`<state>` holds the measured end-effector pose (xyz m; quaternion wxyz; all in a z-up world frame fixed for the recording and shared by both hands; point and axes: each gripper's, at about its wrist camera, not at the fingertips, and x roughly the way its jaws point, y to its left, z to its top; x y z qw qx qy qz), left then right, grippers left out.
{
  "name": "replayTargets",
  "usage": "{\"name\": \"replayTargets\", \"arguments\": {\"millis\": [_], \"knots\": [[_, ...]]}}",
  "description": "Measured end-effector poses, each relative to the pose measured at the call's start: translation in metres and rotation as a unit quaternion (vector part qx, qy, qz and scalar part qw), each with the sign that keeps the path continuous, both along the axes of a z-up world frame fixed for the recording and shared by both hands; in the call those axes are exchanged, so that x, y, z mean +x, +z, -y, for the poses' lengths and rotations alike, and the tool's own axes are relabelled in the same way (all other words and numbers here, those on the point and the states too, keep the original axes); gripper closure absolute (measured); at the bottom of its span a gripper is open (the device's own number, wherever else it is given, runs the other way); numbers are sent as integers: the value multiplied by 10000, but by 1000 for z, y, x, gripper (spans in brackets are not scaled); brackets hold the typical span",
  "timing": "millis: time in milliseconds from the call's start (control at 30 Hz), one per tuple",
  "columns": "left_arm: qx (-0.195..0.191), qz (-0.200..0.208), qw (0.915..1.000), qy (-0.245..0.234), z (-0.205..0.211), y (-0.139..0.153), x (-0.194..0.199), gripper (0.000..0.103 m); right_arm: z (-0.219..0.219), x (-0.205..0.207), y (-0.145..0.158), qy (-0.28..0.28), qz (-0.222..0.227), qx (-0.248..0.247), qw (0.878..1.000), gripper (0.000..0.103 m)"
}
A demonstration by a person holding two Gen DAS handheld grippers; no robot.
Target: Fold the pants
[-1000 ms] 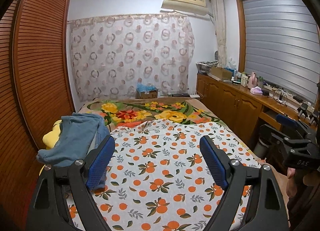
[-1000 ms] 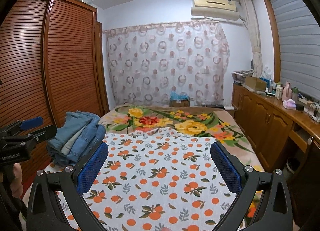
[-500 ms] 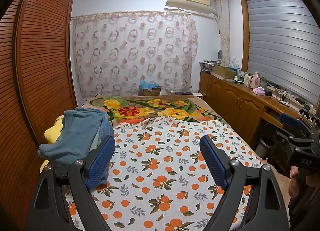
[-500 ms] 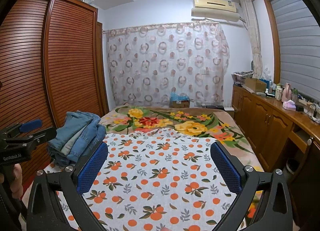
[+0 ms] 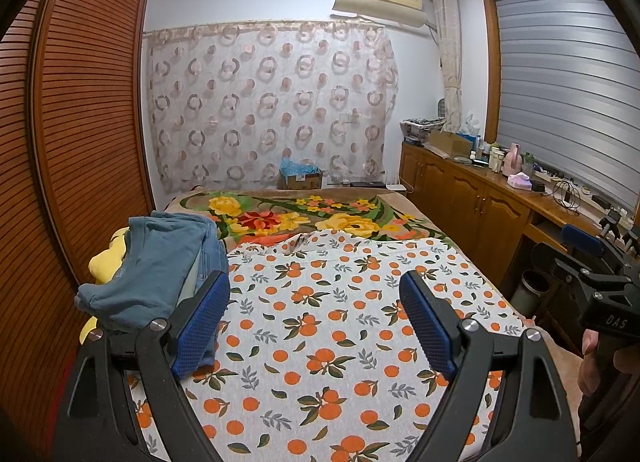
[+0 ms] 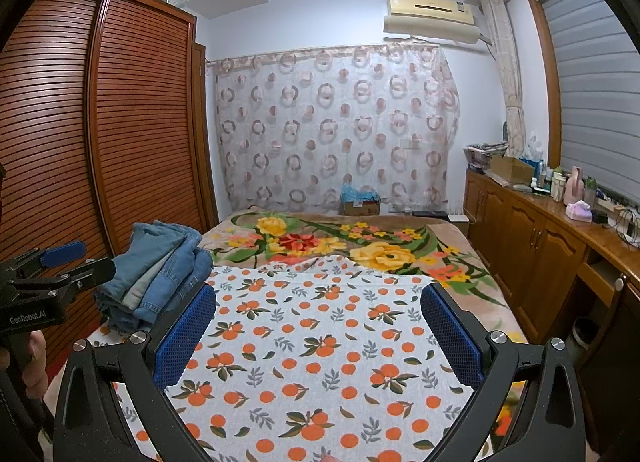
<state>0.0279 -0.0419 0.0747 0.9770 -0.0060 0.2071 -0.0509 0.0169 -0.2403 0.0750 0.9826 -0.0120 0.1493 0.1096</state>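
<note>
A pile of blue denim pants point(image 5: 160, 266) point(image 6: 160, 266) lies on the left edge of the bed, partly over a yellow cushion point(image 5: 105, 258). My left gripper point(image 5: 316, 314) hovers open above the orange-print sheet point(image 5: 320, 322), its left blue pad just in front of the pile. My right gripper point(image 6: 318, 326) is also open over the same sheet point(image 6: 320, 342), with nothing between its pads. Each view shows the other gripper at its edge, held by a hand: the right one point(image 5: 596, 282) and the left one point(image 6: 48, 282).
A brown slatted wardrobe point(image 5: 80, 141) runs close along the bed's left side. Wooden cabinets point(image 5: 480, 205) with clutter on top line the right wall. A floral blanket point(image 5: 300, 217) covers the bed's far half. A cardboard box point(image 5: 300, 177) sits under the curtain.
The left wrist view has tilted upward a little and edged nearer the denim pile. The right wrist view has barely shifted. Both grippers stay open.
</note>
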Motion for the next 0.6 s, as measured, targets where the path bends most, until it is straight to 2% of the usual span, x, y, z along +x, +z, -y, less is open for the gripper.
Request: {"name": "replayTargets", "arguments": {"millis": [600], "knots": [[2, 2, 10000, -1, -1, 1, 0, 16, -1, -1, 0, 14, 4, 3, 10000, 1]]}}
